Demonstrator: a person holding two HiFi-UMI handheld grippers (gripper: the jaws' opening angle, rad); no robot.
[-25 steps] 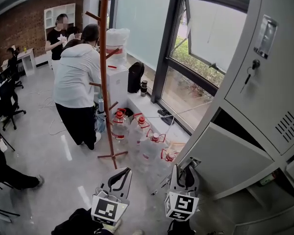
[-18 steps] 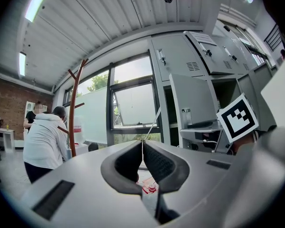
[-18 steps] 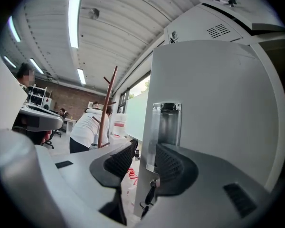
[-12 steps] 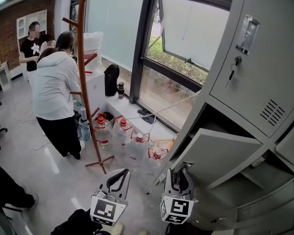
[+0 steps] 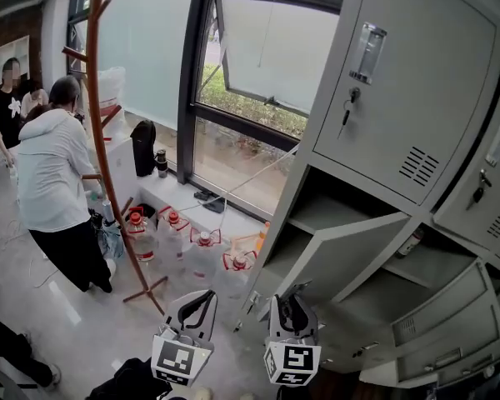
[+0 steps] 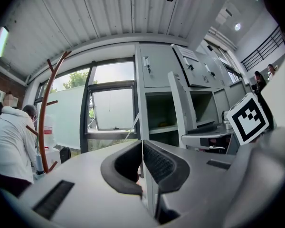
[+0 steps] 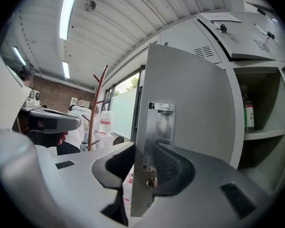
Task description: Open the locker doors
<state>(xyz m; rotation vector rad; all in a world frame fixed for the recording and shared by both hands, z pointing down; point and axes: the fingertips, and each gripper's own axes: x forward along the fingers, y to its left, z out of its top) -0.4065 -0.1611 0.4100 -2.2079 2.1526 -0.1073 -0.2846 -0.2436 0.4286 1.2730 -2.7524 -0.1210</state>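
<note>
The locker door [image 5: 354, 257] is plain grey sheet metal. It stands swung outward from the grey locker bank [image 5: 483, 123], at 4 o'clock in the head view. The open compartment behind it holds a bottle [image 5: 410, 242] on a shelf.

At 6 o'clock, the right gripper [image 5: 290, 294] has just been closing its jaws. They clamp the door's free edge beside the metal handle plate [image 7: 162, 122]. At 7 o'clock, the left gripper [image 5: 205, 297] has its jaws pressed together, with nothing between them.

The upper door [image 5: 400, 82] at 2 o'clock is closed, with a key in its lock. At 8 to 9 o'clock, water jugs [image 5: 171, 232] stand near the locker base. A coat stand [image 5: 108, 165] and a person in white [image 5: 50, 173] are well apart from the door.
</note>
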